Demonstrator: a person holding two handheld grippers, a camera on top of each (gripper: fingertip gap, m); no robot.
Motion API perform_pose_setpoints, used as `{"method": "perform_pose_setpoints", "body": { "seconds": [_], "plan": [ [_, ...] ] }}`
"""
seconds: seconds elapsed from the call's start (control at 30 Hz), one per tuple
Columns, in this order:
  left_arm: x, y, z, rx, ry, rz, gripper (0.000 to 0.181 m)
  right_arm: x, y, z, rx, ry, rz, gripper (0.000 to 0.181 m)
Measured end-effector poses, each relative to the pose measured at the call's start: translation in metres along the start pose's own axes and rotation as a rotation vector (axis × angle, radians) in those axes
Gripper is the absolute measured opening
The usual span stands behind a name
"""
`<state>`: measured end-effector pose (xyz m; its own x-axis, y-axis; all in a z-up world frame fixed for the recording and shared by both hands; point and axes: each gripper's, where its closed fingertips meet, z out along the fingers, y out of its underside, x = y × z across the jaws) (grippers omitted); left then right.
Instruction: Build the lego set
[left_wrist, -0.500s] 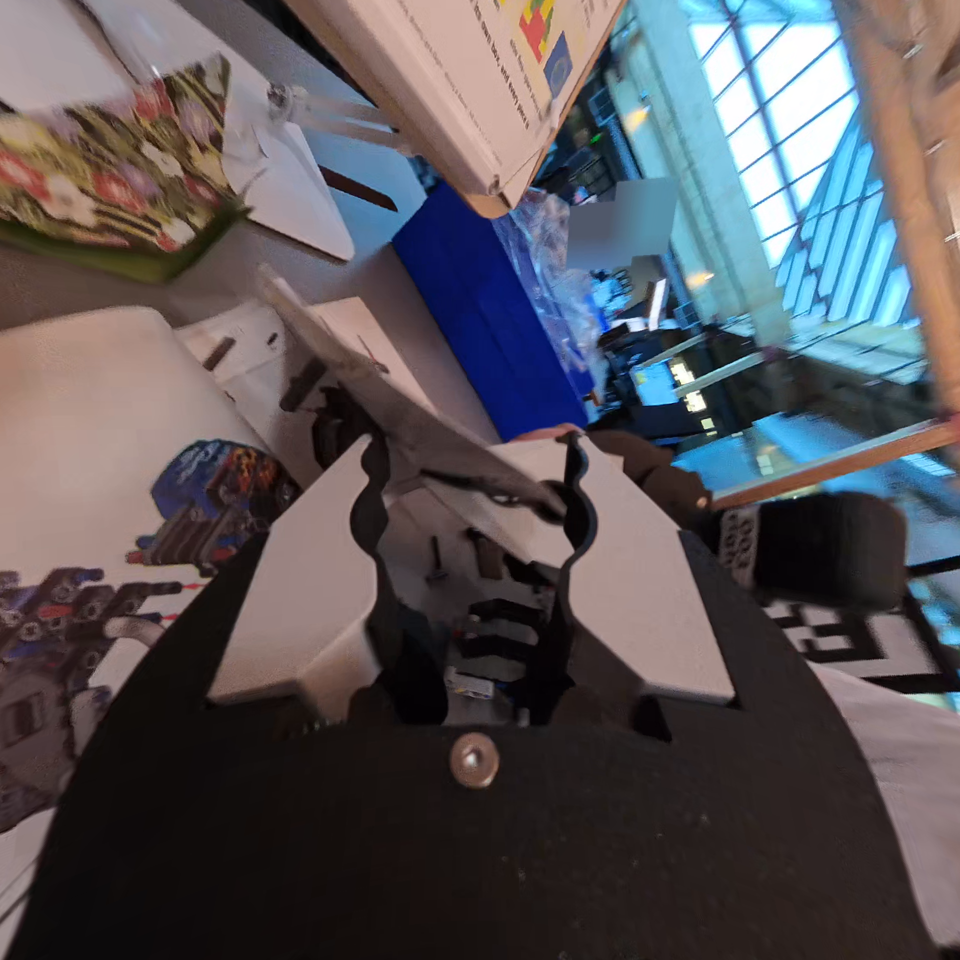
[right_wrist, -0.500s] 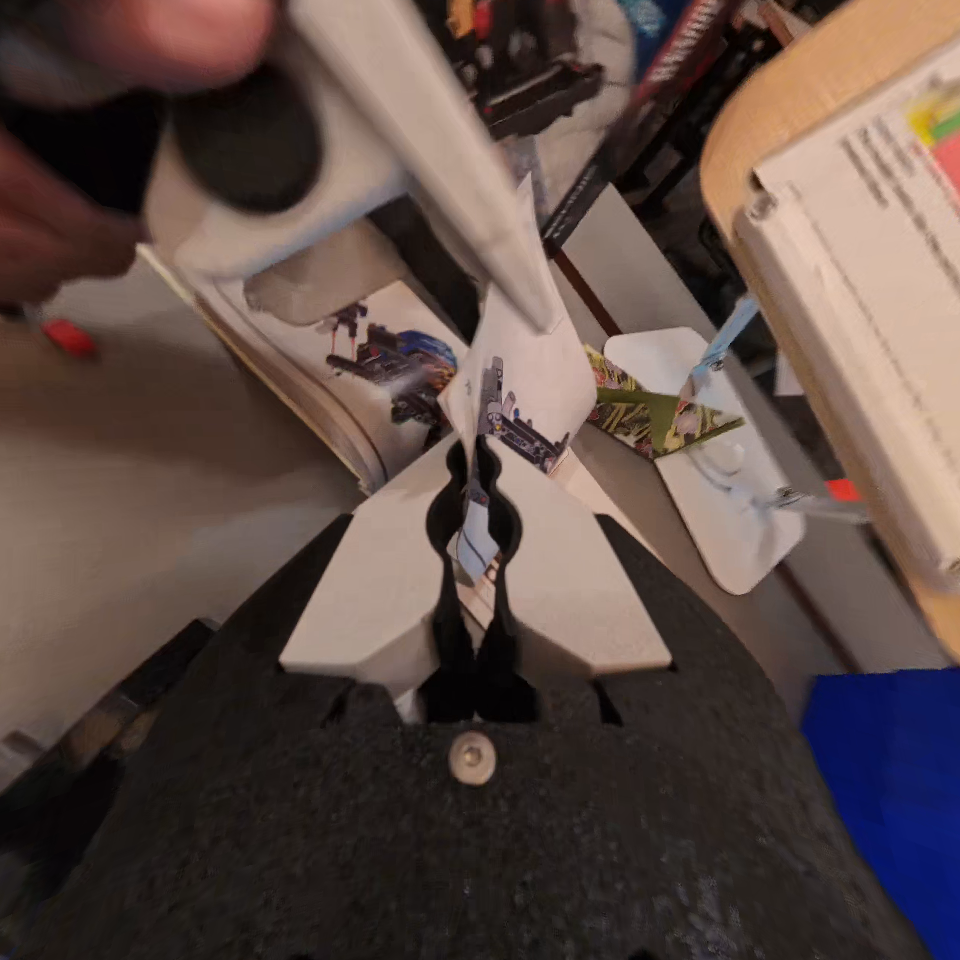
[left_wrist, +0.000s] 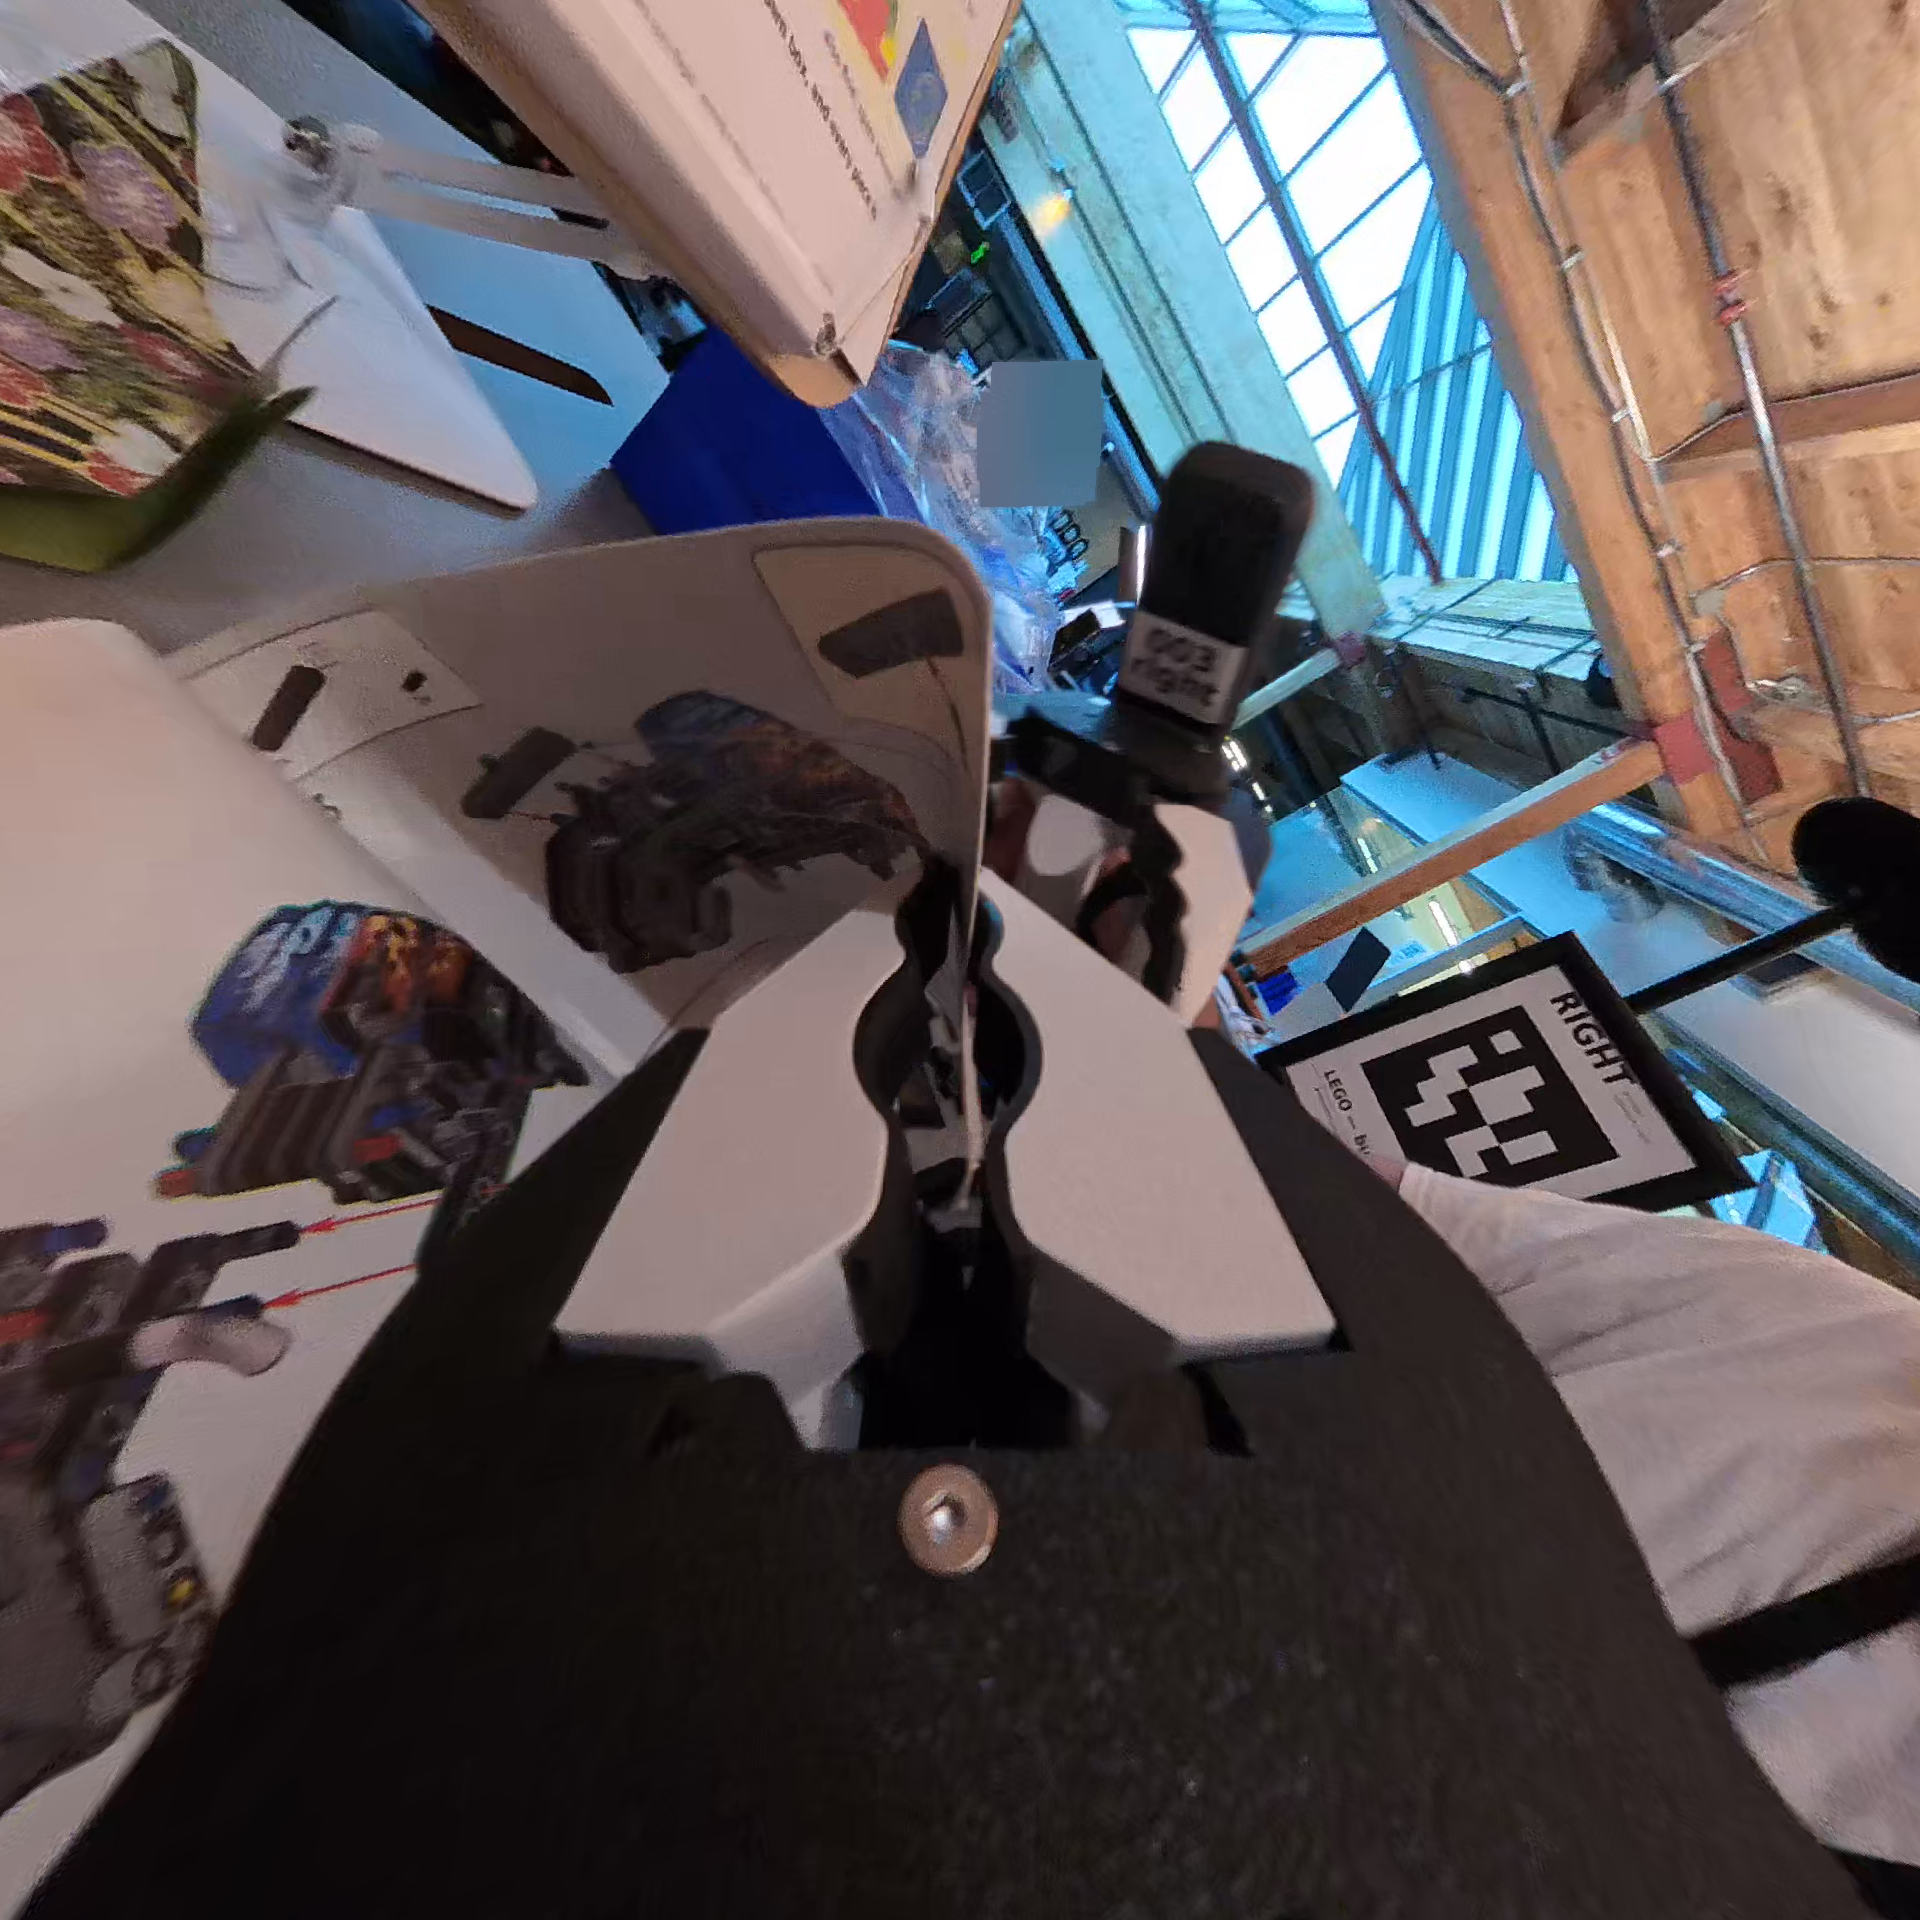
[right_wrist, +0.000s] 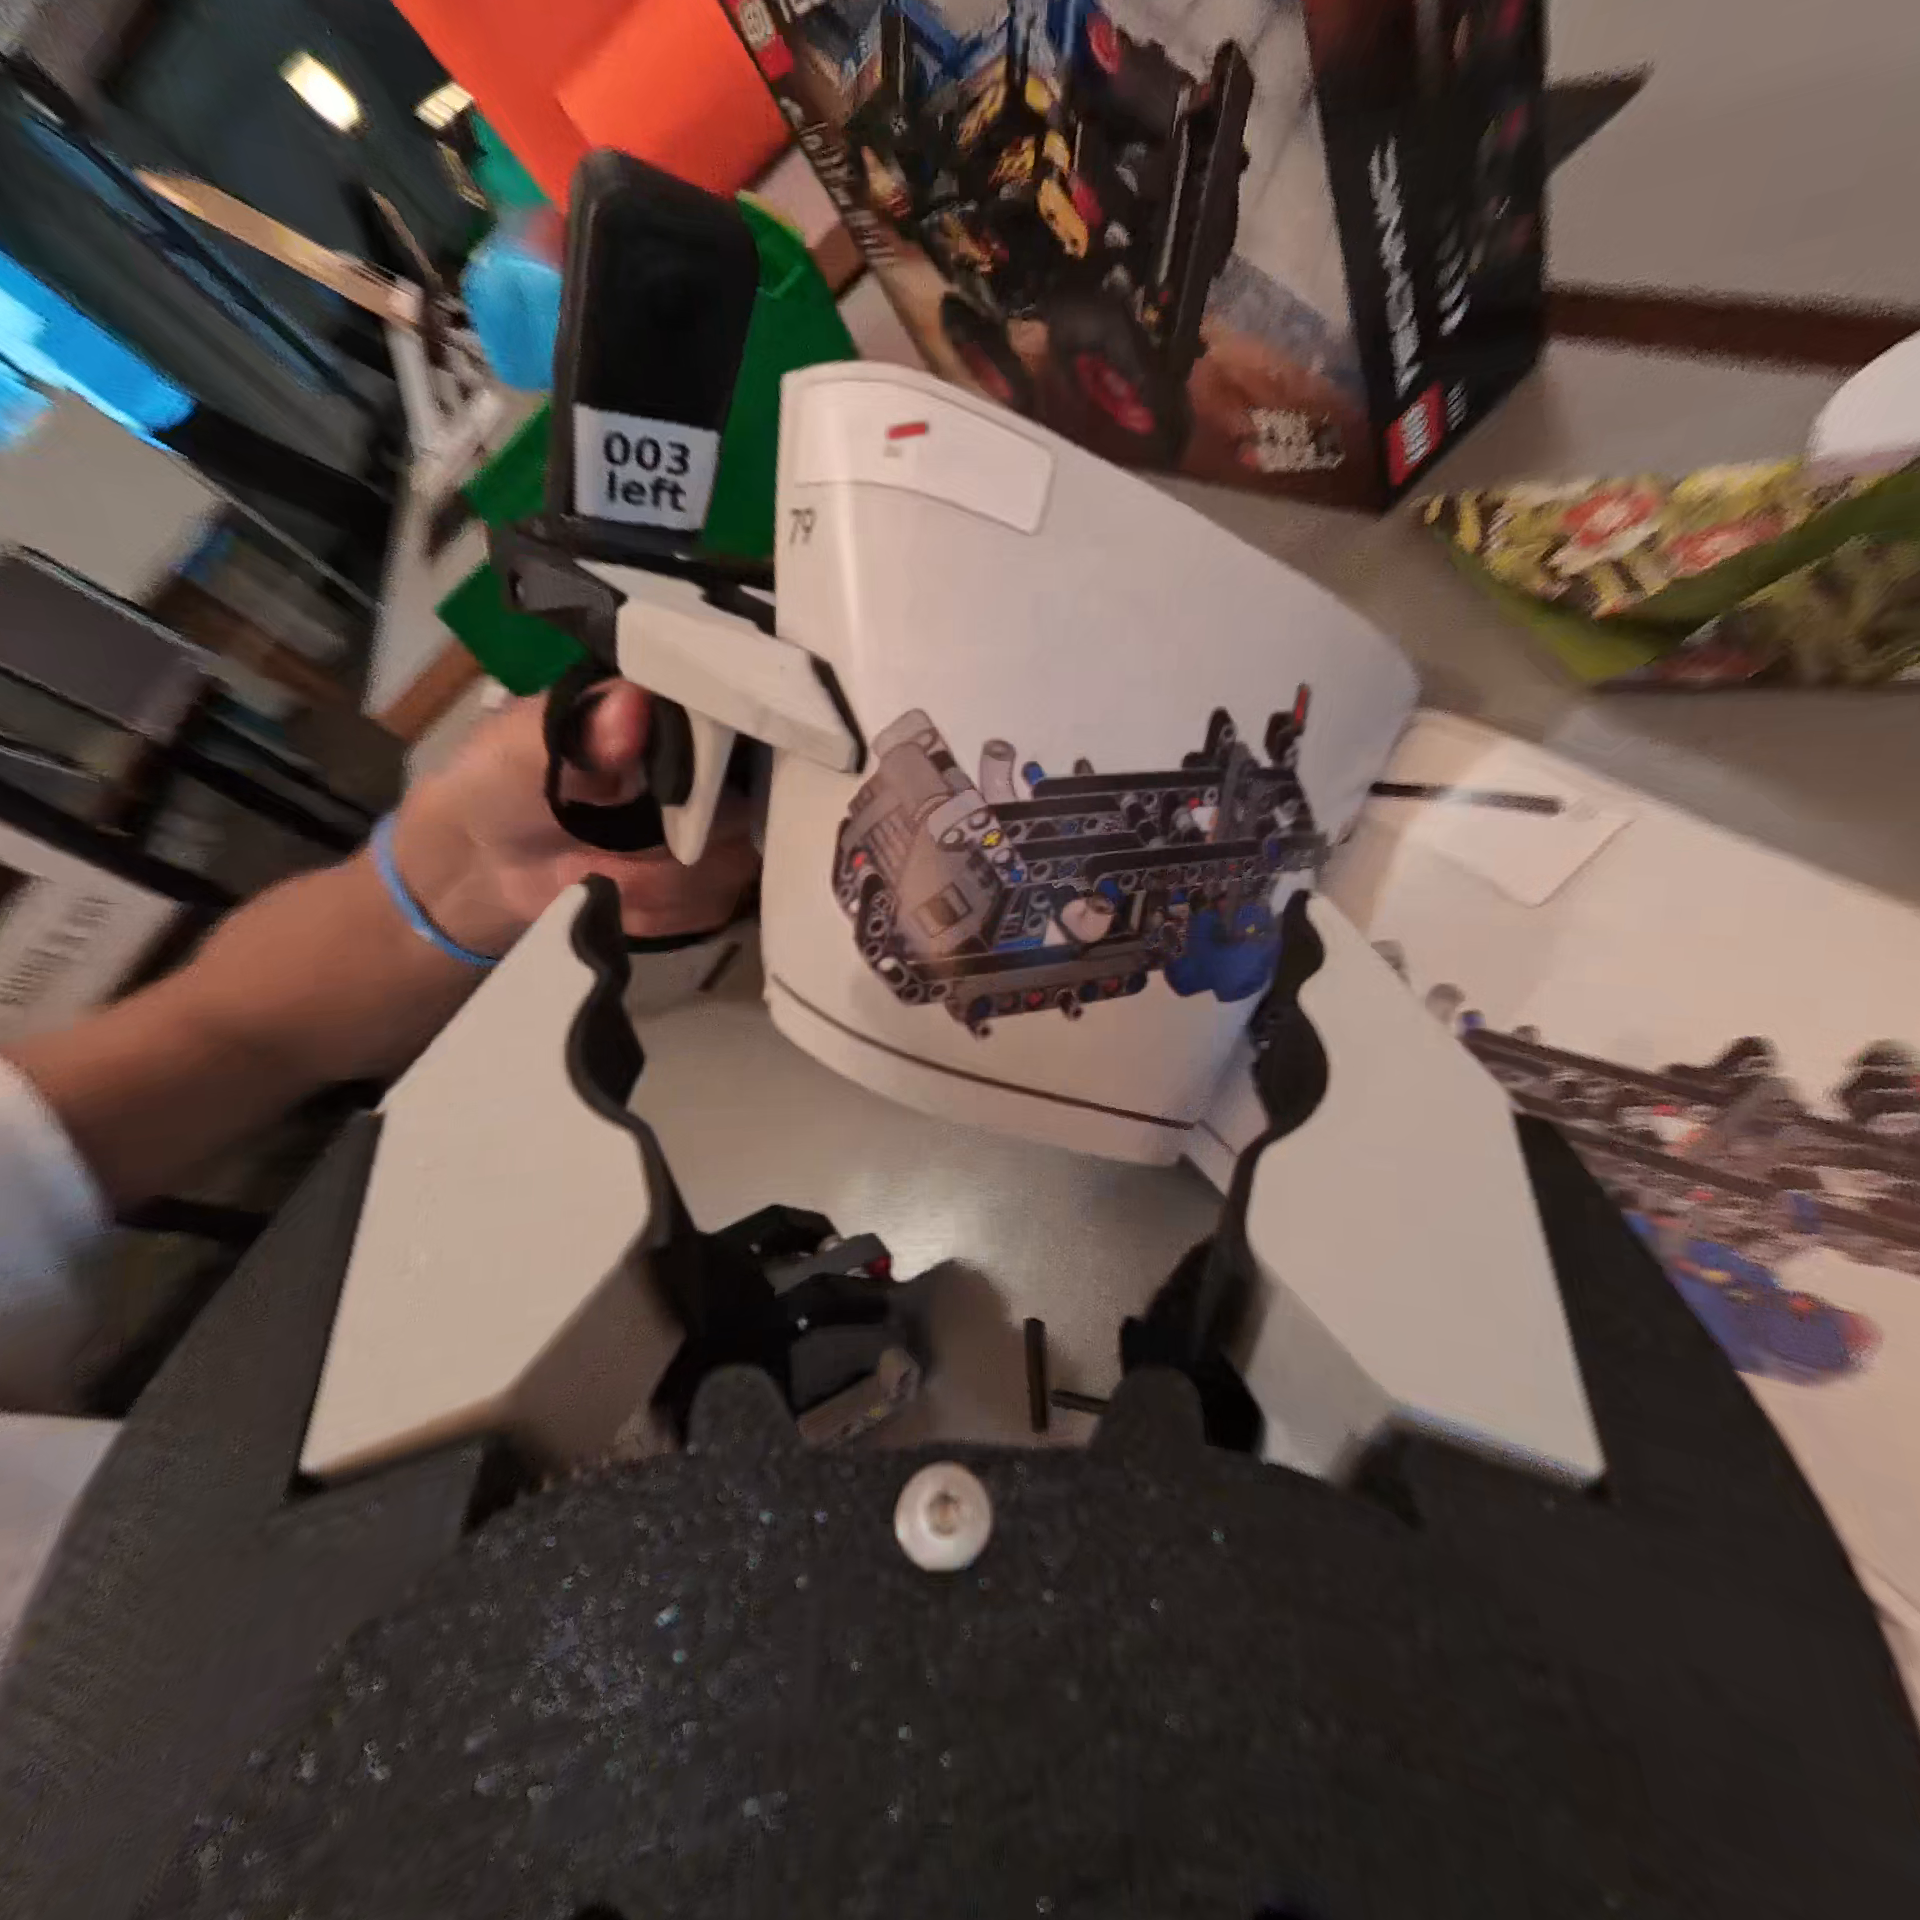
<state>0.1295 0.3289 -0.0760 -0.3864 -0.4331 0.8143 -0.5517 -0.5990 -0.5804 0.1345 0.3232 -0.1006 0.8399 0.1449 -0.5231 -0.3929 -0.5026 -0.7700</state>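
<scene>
Left gripper (left_wrist: 961, 997) closed on the edge of an instruction booklet page (right_wrist: 1039, 727), which stands lifted and curled, long axis running up from the open booklet (left_wrist: 156, 883) on the table (right_wrist: 1662, 748); right gripper (right_wrist: 940, 1018) wide open, empty, near side.

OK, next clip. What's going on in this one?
A person with a handheld gripper in each hand is turning a page of the Lego instruction booklet, not building. The left gripper is shut on the edge of a lifted, curled page. The right gripper is open, holds nothing and points at that page. A few dark Lego parts lie on the table beneath it, and the set's box stands behind.
</scene>
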Motion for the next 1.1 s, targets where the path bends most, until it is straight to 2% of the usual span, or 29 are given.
{"method": "perform_pose_setpoints", "body": {
  "seconds": [0.1,0.17,0.27,0.33,0.43,0.63,0.87,1.03,1.1],
  "plan": [
    [0.003,0.003,0.005,0.019,0.065,-0.060,0.000,0.006,0.017,0.014,-0.073,-0.061,0.064,0.116],
    [0.005,0.002,0.006,0.043,0.108,-0.104,0.000,0.008,0.022,0.019,-0.079,-0.037,0.040,0.099],
    [0.007,0.000,0.006,0.064,0.129,-0.127,0.005,0.013,0.015,0.018,-0.033,0.008,0.024,0.068],
    [0.003,0.000,0.006,0.063,0.089,-0.097,0.012,0.016,0.010,0.013,-0.003,0.014,0.031,0.056],
    [0.005,-0.002,0.005,0.068,0.074,-0.037,0.012,0.015,0.003,0.008,0.050,-0.036,0.097,0.047],
    [0.004,-0.004,0.005,0.091,0.072,0.002,0.001,0.012,-0.001,0.004,0.092,-0.137,0.214,0.049],
    [-0.002,-0.008,-0.001,0.099,0.057,-0.004,0.000,0.028,-0.009,-0.014,0.138,-0.086,0.225,0.045],
    [-0.018,-0.008,-0.018,-0.007,-0.066,-0.042,0.000,0.053,-0.018,-0.046,0.150,0.129,0.132,0.062],
    [-0.016,-0.006,-0.037,-0.109,-0.087,-0.056,0.000,0.067,-0.018,-0.067,0.098,0.303,0.034,0.069]
  ]
}}
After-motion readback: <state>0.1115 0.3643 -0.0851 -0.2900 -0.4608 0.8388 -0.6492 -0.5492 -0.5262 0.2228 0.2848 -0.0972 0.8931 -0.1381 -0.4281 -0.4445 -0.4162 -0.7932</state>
